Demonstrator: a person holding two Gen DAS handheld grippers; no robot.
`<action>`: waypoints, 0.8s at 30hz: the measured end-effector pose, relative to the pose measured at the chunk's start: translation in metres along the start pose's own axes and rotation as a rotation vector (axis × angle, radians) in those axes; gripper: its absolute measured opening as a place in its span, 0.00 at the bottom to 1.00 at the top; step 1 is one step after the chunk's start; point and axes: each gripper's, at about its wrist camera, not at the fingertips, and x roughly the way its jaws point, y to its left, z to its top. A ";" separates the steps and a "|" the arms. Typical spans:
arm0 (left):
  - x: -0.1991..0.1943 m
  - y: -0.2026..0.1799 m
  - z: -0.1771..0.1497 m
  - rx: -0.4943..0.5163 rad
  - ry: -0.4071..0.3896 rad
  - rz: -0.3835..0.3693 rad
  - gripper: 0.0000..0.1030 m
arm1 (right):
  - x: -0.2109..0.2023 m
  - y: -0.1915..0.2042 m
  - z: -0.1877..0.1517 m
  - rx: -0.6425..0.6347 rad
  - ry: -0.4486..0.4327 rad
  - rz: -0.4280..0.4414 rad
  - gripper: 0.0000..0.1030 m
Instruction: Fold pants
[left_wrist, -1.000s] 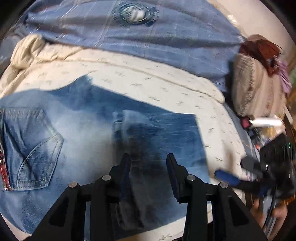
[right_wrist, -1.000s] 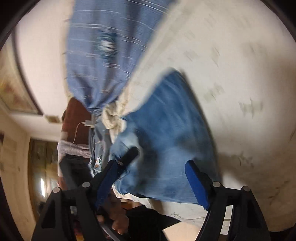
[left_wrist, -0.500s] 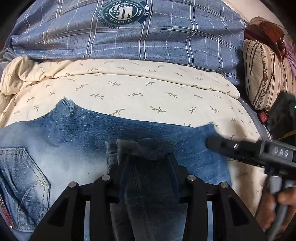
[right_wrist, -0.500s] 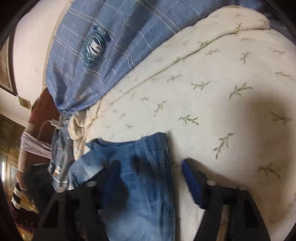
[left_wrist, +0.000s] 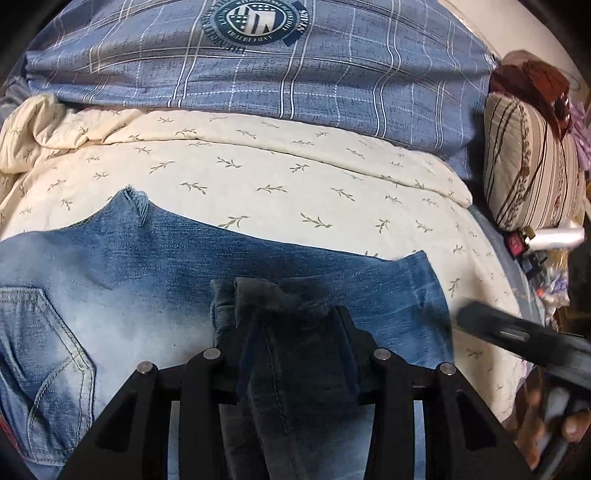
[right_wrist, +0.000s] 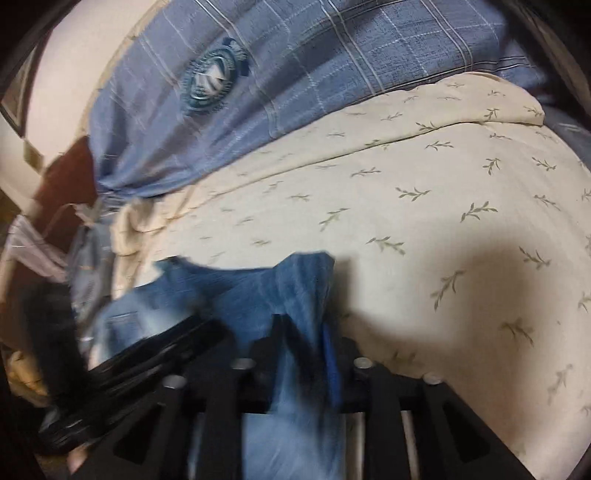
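The faded blue denim pants (left_wrist: 155, 280) lie on the cream leaf-print bedspread (left_wrist: 280, 173), near its front edge. The left gripper (left_wrist: 295, 332) clenches a denim fold; the right gripper (right_wrist: 301, 332), jaws opening, has denim between them

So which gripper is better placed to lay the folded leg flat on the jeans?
Left, I'd say. The left gripper is clamped on the doubled leg end over the jeans' seat. The right gripper, jaws opening, has only the fold edge between its fingers.
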 end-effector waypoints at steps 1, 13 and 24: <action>-0.003 0.001 0.000 -0.012 0.001 -0.005 0.40 | -0.011 -0.005 -0.006 0.033 -0.024 0.028 0.72; -0.021 -0.007 -0.055 0.102 -0.013 0.088 0.41 | -0.002 0.001 -0.073 0.035 0.134 0.013 0.16; -0.056 0.007 -0.055 0.020 -0.055 0.011 0.43 | -0.021 0.009 -0.071 -0.009 0.070 -0.092 0.50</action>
